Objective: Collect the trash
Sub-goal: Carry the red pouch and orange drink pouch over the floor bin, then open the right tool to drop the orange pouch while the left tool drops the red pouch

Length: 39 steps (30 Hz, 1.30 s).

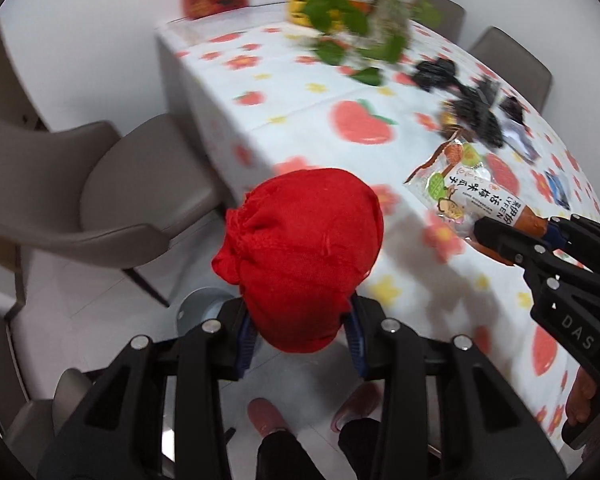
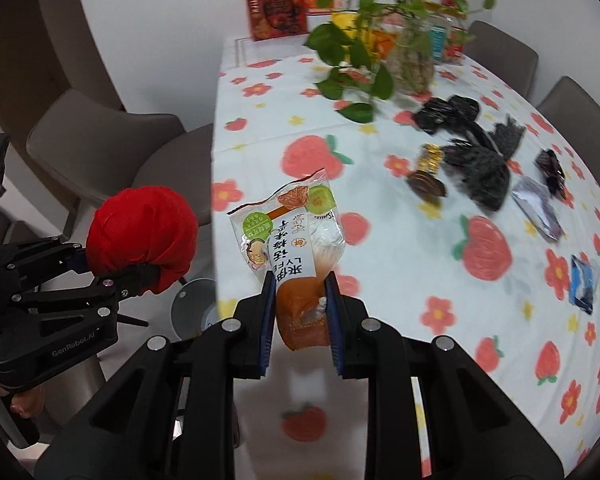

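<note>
Red mesh fabric, bunched into a ball [image 1: 300, 256], sits clamped in the left gripper [image 1: 300, 332], held off the worktop's edge above the floor and a grey round bin [image 1: 198, 306] below. The right gripper [image 2: 298, 320] pinches the orange end of a snack packet [image 2: 292, 232], its printed body sticking up and forward over the near edge of the worktop [image 2: 380, 152]. Both grippers stand narrow, each closed on its piece of trash.

Farther out on the flowered cloth, plenty remains: crumpled black wrappers [image 2: 476, 160], a gold-and-brown scrap [image 2: 426, 176], a small dark wrapper [image 2: 550, 168], a silver-white wrapper [image 2: 538, 208] and a blue one [image 2: 582, 280] near the right edge. A leafy plant in a glass vase [image 2: 412, 60] and red boxes [image 2: 276, 14] stand at the far end; these look like keepers, not rubbish.

So two pieces are lifted but not yet binned, and roughly half a dozen are uncollected. The task seems early to midway.
</note>
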Available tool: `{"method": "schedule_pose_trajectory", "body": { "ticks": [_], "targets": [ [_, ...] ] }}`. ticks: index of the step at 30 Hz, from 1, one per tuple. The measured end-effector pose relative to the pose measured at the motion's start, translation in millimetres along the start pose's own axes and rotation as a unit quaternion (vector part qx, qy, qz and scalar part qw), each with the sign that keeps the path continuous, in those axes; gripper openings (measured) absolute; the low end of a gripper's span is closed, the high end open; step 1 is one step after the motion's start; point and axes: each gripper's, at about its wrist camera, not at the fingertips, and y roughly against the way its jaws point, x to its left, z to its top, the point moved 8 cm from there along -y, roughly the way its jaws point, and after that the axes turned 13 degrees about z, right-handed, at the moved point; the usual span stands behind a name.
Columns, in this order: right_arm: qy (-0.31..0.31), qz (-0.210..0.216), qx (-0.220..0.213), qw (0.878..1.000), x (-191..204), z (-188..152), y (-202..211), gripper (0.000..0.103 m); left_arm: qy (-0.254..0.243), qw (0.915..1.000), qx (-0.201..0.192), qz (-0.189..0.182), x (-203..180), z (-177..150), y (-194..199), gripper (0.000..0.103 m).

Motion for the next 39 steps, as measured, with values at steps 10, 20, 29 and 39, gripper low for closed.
{"method": "schedule_pose_trajectory", "body": {
  "ticks": [10, 20, 29, 39],
  "targets": [
    [0.049, 0.057, 0.037, 0.996, 148.7, 9.0, -84.7, 0.022, 0.061, 0.9964, 0.031, 0.051, 167.4, -45.9, -23.7, 0.038],
    [0.102, 0.091, 0.105, 0.985, 202.6, -25.9, -187.3, 0.022, 0.116, 0.9878, 0.071, 0.076, 225.3, -89.4, -81.8, 0.038],
    [0.131, 0.096, 0.141, 0.977, 186.3, -90.6, -314.7, 0.022, 0.137, 0.9843, 0.078, 0.080, 228.1, -137.6, -184.0, 0.038],
    [0.141, 0.095, 0.139, 0.976, 163.3, -136.6, -394.3, 0.030, 0.142, 0.9826, 0.086, 0.083, 219.4, -175.5, -273.7, 0.038]
  ]
}}
